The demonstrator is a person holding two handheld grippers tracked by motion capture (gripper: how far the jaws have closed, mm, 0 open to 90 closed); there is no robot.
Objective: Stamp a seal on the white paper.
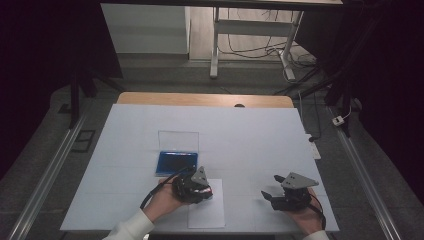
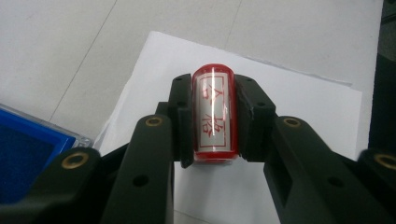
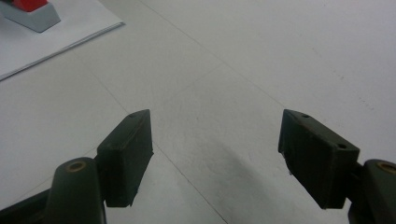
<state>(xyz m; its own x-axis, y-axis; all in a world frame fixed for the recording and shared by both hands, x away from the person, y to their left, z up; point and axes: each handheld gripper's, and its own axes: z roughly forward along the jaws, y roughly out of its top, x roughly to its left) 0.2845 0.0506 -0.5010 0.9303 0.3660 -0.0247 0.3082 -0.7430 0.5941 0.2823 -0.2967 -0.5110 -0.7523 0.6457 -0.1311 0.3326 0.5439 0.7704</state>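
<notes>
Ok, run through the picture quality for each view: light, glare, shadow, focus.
High view: dim, dark at the edges, the white table cover the brightest area, detail soft. Left gripper view: a bright streak of glare runs down the red stamp held in the left gripper; the near black arms are slightly blurred. Right gripper view: even light, a soft shadow on the table between the open right gripper fingers.

One red cylindrical stamp. One blue ink pad with one clear lid standing open behind it. One white paper sheet. Two grippers: left gripper, right gripper. One white-covered worktop.
</notes>
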